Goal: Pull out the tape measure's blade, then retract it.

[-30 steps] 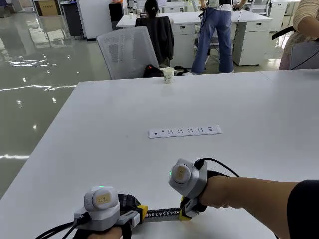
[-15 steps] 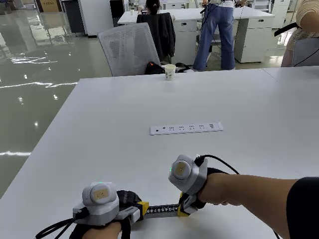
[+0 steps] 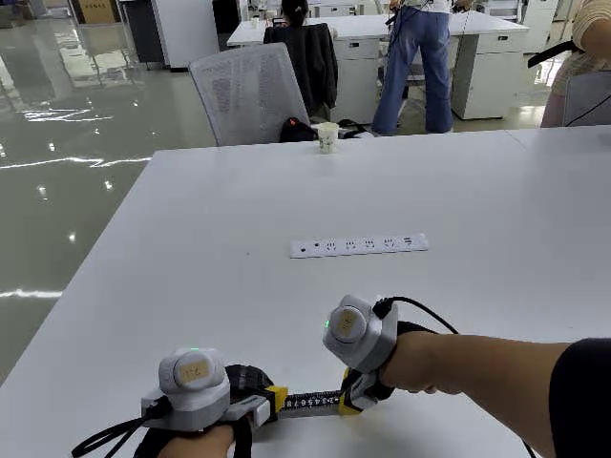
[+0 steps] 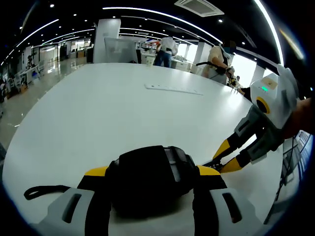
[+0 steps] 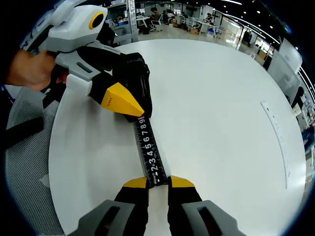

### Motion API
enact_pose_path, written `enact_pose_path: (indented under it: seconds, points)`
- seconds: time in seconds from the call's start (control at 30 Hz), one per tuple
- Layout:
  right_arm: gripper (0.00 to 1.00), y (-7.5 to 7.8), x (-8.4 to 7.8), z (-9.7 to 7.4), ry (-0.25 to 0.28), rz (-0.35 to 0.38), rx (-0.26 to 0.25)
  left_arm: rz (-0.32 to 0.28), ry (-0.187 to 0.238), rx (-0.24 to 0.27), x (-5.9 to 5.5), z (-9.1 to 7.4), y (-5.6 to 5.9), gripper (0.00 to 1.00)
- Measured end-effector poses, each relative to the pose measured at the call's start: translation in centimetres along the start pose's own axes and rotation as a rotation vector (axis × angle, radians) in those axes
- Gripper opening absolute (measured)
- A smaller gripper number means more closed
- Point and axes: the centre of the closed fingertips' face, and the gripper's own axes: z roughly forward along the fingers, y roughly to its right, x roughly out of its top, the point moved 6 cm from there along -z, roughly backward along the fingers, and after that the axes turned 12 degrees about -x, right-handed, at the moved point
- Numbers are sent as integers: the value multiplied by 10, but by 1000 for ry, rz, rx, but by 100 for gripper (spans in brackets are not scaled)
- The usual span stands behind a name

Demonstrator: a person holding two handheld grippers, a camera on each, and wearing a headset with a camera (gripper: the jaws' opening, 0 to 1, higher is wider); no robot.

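Tape measure, black and rubber-cased (image 4: pixel 150 184): your left gripper (image 4: pixel 153 173) clamps its case between the jaws, low on the white bench (image 3: pixel 220 229). Your right gripper (image 5: pixel 158 183) has its jaws pinching the tip of the black numbered blade (image 5: pixel 147 147). A short stretch of blade runs straight between them, so any pull lies along that line, away from the case.

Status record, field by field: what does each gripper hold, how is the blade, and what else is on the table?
left gripper: shut on tape measure case
right gripper: shut on blade tip
blade: partly out, spanning between the grippers, numbers up
table: white; power strip mid-table, paper cup at far edge
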Motion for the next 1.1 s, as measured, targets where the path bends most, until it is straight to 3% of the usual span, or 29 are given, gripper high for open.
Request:
enact_pose_path:
  seconds: [1.1]
  points:
    - [11, -5, 11, 5, 18, 8, 1, -11, -3, -12, 0, -1, -1, 63]
